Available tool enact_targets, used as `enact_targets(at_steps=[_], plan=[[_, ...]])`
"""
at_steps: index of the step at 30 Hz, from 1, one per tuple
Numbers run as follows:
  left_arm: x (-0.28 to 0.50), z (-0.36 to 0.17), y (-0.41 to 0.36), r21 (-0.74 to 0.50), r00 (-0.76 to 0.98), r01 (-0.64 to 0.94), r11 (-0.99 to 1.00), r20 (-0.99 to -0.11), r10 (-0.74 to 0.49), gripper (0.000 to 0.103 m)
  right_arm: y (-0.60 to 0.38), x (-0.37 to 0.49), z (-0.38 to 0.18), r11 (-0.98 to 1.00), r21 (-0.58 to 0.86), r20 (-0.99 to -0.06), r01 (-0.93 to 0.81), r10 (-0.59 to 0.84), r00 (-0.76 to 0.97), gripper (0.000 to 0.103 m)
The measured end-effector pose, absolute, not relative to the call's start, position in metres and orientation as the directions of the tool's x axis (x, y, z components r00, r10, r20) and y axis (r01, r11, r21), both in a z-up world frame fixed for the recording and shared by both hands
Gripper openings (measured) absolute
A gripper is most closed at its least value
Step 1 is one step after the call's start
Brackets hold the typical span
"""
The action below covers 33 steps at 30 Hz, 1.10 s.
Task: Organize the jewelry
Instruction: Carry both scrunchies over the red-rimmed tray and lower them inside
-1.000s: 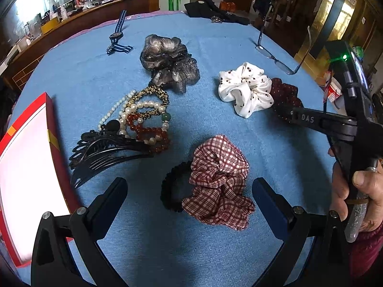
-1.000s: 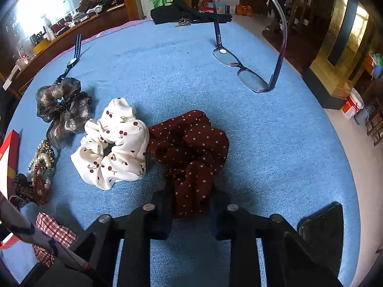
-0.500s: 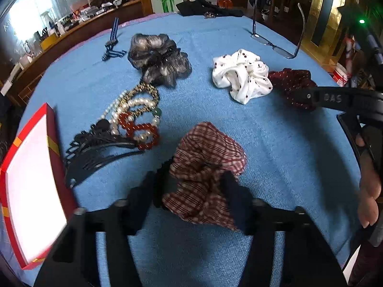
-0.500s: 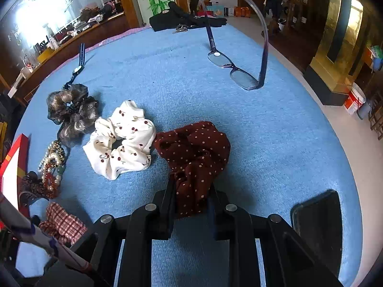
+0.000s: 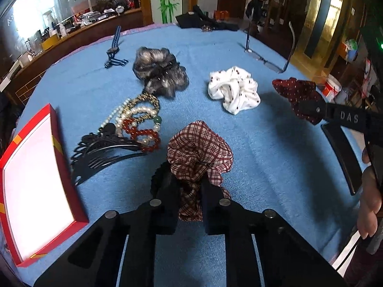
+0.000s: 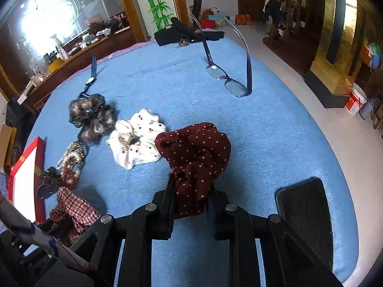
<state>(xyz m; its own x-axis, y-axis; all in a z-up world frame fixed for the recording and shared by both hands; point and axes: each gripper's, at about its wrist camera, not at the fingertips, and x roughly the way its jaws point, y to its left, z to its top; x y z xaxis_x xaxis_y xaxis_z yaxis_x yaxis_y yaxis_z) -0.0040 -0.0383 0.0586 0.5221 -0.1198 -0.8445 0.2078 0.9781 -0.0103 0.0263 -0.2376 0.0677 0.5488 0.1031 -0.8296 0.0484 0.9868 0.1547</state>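
Scrunchies are held in both grippers above a round table covered in blue cloth. The left gripper is clamped on a red-and-white plaid scrunchie, the fabric bunched between its two black fingers, with a black ruffled hair tie just beside it on the left. The right gripper pinches a dark red polka-dot scrunchie, which stands up from between the closed fingers; in the left wrist view the same scrunchie is seen off the cloth.

A white scrunchie with small red print lies on the cloth between the two held ones. Farther back sits a grey-brown hairpiece scrunchie, and touching its near edge is a heap of pearl and red bead bracelets. A black decorative hair comb lies against the beads, beside a red box with a white lining at the left edge. Purple-framed glasses rest lens-down at the far right, a dark phone lies near the right edge, and a blue-strapped watch lies at the far left.
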Motion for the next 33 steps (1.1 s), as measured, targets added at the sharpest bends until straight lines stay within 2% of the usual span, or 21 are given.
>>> enact_targets(at_steps=[18,33], plan=[[-0.025,0.091,0.021,-0.057,0.602,0.111,0.992,-0.791,-0.113,0.014,-0.181,-0.002,0.094,0.981,0.167,-0.803,-0.094,0.191,0.565,0.023],[-0.039,0.091,0.102,-0.099,0.632,-0.018,0.995,-0.773,-0.065,0.014,-0.079,-0.011,0.096,0.945,0.153,-0.821,-0.289,0.284,0.496,0.024]])
